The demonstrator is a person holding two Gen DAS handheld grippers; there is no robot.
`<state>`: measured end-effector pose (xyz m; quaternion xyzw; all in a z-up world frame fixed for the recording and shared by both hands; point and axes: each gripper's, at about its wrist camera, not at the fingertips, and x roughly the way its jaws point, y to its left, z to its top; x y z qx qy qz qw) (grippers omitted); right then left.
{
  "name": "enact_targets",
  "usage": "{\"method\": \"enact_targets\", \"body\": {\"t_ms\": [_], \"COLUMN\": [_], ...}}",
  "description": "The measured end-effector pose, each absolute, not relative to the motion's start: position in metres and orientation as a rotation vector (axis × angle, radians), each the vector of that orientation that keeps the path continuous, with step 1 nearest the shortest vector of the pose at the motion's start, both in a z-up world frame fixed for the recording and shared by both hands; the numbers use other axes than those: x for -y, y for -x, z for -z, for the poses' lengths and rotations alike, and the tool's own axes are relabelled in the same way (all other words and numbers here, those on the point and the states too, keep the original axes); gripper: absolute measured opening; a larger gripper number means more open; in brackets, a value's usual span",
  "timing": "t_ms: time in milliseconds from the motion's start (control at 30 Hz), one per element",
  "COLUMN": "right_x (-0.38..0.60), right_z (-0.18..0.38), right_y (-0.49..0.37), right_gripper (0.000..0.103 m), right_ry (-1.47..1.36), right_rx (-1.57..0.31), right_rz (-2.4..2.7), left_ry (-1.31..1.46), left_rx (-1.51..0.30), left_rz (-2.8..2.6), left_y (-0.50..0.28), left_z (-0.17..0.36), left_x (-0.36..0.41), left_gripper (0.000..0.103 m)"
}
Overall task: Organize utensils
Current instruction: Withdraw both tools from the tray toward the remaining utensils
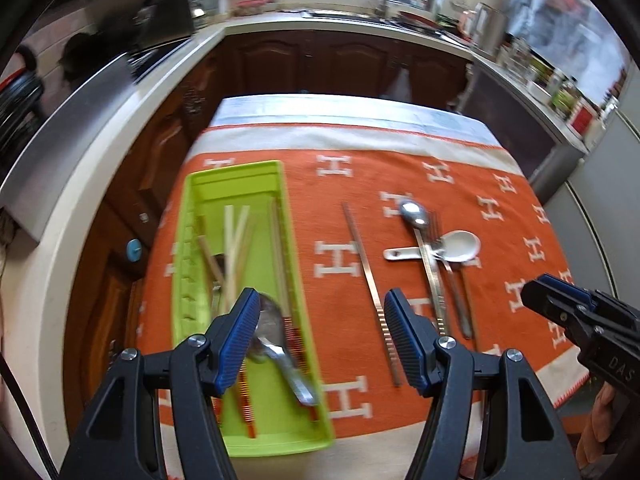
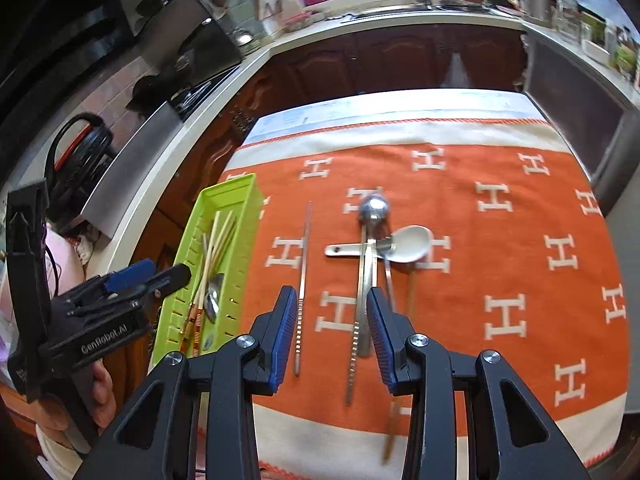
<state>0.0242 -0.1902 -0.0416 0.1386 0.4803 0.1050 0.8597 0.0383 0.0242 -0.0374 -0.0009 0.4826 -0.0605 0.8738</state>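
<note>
Since your right gripper [image 2: 331,334] (open, empty) straddles the ridged chopstick [image 2: 355,334] lower centre, lengthwise up-frame, take it.

- The metal spoon [image 1: 276,344] in the green tray [image 1: 188,248] is smeared by motion blur in the left wrist view, and the left gripper's near finger [image 1: 234,340] covers part of its bowl.
- The right gripper [image 1: 560,300] is cut off by that view's right edge beyond the tray; how its jaws stand cannot be told there.
- Beside the white spoon [image 2: 408,244], a thin wooden-looking utensil [image 2: 394,412] blurs and passes behind a right gripper finger [image 2: 382,344].
</note>
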Motion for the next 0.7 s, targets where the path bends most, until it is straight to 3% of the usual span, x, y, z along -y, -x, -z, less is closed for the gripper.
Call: {"method": "enact_targets", "body": {"t_ms": [267,700], "right_x": [0.226,0.231], "right_z": [0.054,0.123], "right_y": [-0.019,-0.024], "right_gripper": [0.037,0.037], "right_ry": [-0.329,-0.299], "right_rx": [-1.01,-1.11], "right_rz": [-0.172,-0.148], "left_ry": [0.02,0.002], "left_rx": [-1.072,-1.24], "left_rz": [0.19,0.184], "left_y": [-0.054,-0.081], "left_z": [0.058,0.119], "left_x": [0.007,0.033], "left_gripper": [0.063,0.063]}}
